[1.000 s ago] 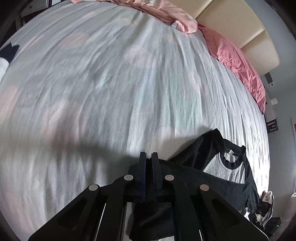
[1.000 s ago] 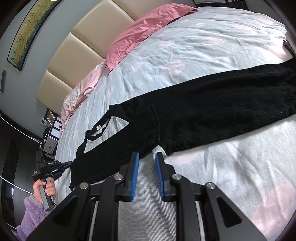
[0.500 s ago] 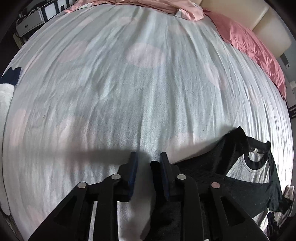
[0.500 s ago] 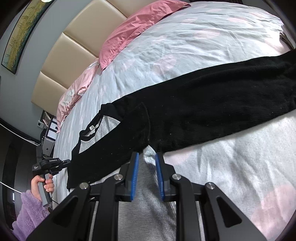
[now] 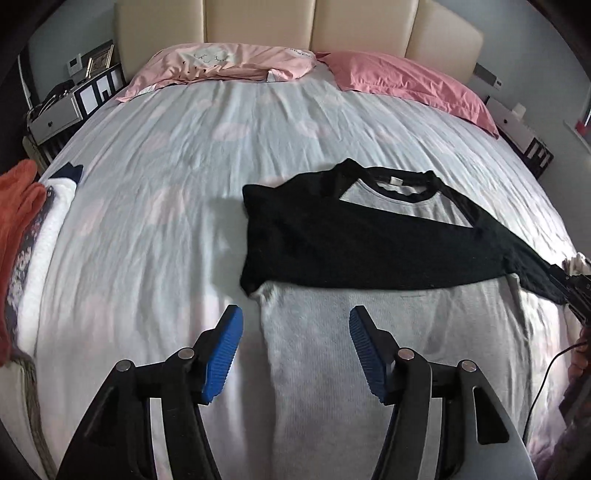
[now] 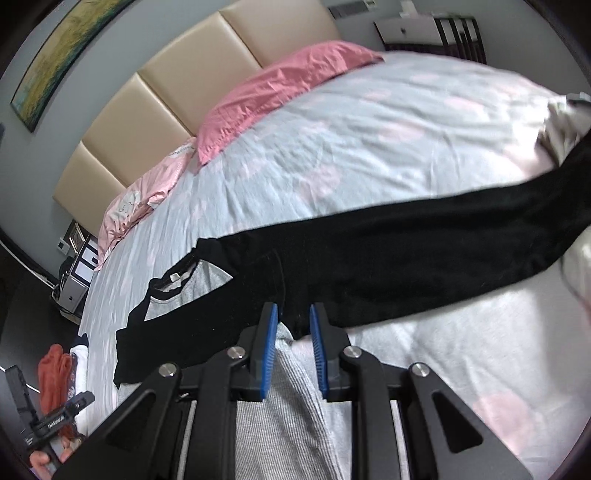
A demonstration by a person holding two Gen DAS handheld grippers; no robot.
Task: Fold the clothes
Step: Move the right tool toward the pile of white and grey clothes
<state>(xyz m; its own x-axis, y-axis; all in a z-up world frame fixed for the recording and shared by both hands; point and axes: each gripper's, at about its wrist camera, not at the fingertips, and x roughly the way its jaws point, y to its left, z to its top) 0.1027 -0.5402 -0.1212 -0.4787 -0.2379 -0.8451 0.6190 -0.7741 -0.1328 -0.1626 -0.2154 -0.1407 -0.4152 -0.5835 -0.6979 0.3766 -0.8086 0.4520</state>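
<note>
Fingers (image 6: 272, 334) of the right gripper (image 6: 293, 325) straddle the shirt's (image 6: 369, 266) black sleeve.

You've got a bed (image 5: 184, 177) with a pale sheet with faint pink blotches. Two pink pillows (image 5: 406, 81) lie along its head edge, touching the beige padded headboard (image 5: 258, 22). A pile of orange and white laundry (image 5: 22, 229) sits at the bed's left edge. Nightstands (image 5: 59, 110) flank both head corners. A framed painting (image 6: 62, 55) hangs above the headboard.
</note>
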